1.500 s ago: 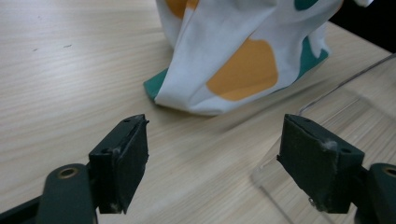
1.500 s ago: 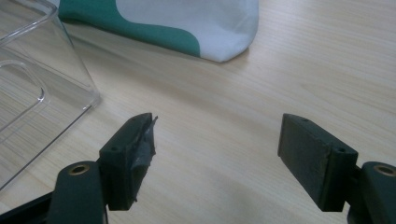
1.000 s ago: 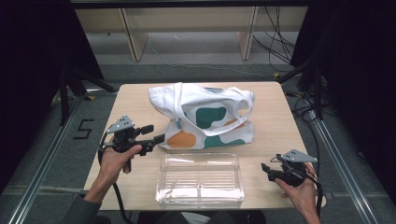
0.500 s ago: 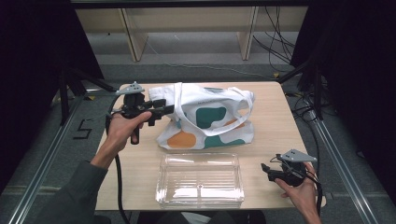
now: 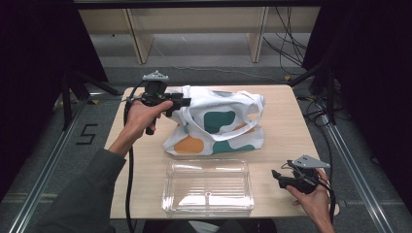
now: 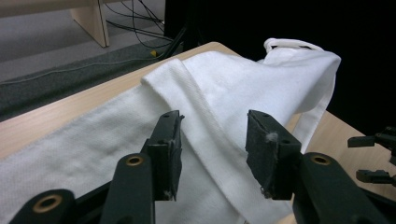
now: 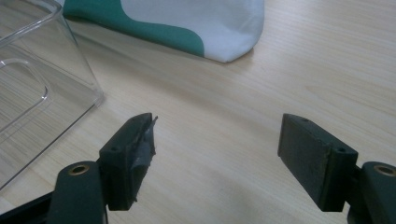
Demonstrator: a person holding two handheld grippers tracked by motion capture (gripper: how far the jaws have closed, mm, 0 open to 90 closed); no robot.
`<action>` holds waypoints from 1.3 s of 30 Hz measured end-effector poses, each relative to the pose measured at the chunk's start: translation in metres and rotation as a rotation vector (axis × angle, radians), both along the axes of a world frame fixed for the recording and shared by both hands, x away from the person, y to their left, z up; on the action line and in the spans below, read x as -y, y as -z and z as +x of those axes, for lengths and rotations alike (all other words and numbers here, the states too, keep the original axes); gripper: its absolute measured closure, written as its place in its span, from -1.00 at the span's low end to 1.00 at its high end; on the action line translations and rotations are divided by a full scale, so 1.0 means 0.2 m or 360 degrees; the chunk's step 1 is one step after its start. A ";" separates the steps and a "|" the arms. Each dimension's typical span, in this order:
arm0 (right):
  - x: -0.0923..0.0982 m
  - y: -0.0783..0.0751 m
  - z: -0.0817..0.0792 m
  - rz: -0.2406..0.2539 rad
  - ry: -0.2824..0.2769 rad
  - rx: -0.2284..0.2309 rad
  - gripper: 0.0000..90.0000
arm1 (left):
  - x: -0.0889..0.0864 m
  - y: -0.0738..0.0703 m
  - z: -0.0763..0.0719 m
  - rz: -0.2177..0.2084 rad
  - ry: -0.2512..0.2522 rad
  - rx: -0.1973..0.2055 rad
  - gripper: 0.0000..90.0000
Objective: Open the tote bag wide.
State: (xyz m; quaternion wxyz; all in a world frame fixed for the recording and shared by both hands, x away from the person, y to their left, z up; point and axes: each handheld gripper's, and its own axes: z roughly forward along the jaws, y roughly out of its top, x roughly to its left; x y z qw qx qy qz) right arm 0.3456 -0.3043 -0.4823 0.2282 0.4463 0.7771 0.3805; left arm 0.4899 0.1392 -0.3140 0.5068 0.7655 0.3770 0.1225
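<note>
Reaching in at the upper left of the high view, our left gripper [image 5: 182,104] sits at the top left corner of the white tote bag [image 5: 218,124] with its teal and orange blobs. That bag lies on the wooden table [image 5: 286,121], in the middle of the frame, its straps looped across its front. Through the left gripper view we see the jaws standing partly apart and astride a raised fold of the bag's white cloth [image 6: 210,116]; they have just been closing, and the fold runs up between them, but the pads [image 6: 268,154] do not yet press on it. We cannot tell whether the left pad already brushes the fabric.

Low at the right of the high view, our right gripper [image 5: 276,175] rests near the table's front edge, well apart from the bag. Its jaws stand wide in the right gripper view, with bare wood between them. A clear plastic container [image 5: 209,187] sits in the lower middle of the high view, just in front of the bag, between our two hands; its corner shows at the left of the right gripper view
</note>
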 end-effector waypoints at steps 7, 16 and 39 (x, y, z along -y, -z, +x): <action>0.00 -0.01 0.00 -0.0007 -0.0006 -0.0001 -0.37 | 0.02 -0.01 0.00 0.0015 0.0036 0.0018 0.79; 0.01 -0.02 0.01 0.0033 0.0005 0.0027 -0.37 | 0.00 -0.10 -0.10 0.0009 0.0108 0.0152 0.96; -0.25 -0.69 0.36 0.0206 -0.0242 0.0274 -0.25 | -0.06 -0.04 -0.25 0.0069 0.0188 0.0207 0.97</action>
